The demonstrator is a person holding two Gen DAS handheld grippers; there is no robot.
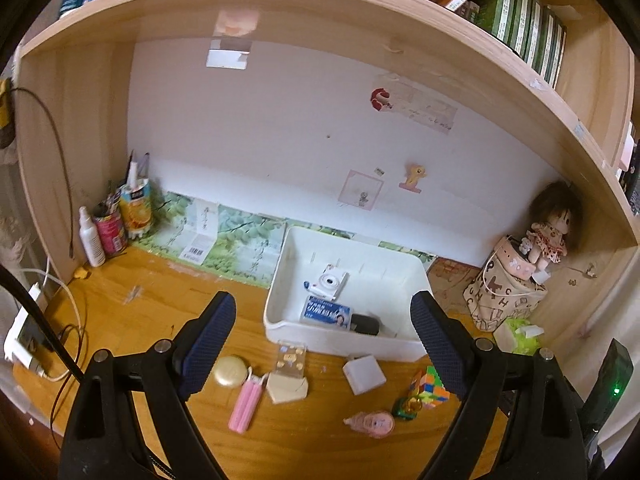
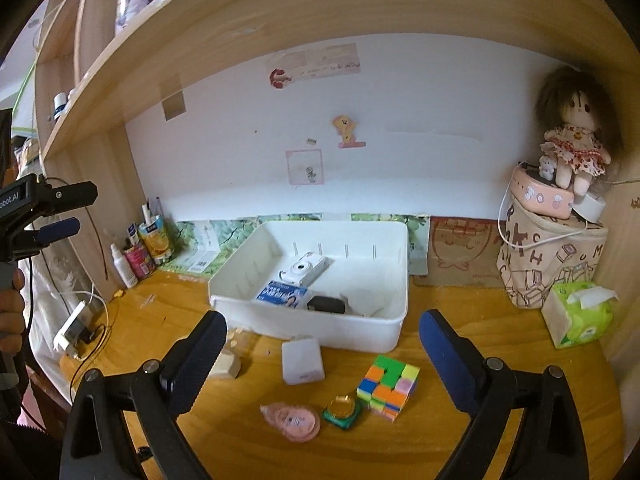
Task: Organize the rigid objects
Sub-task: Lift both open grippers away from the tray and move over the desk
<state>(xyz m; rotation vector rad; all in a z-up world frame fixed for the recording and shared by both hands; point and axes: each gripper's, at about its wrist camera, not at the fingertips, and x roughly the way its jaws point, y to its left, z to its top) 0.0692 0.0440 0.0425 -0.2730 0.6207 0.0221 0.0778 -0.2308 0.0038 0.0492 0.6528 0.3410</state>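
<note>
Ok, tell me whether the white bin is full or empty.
Partly filled: the white bin holds a toy camera, a blue box and a black item; much floor shows.

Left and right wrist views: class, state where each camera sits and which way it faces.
Left wrist: on the left gripper, facing the desk alcove; both open fingers show.
Right wrist: on the right gripper, facing the same alcove from further right; its open fingers, the left gripper and a hand show.
Shared: white bin, puzzle cube, doll.

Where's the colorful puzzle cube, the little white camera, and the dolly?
Puzzle cube (image 2: 387, 387), right wrist view, on its orange and green top face.
White camera (image 2: 306, 269), right wrist view, beside its round lens.
Doll (image 2: 573, 148), right wrist view, on her dress.
</note>
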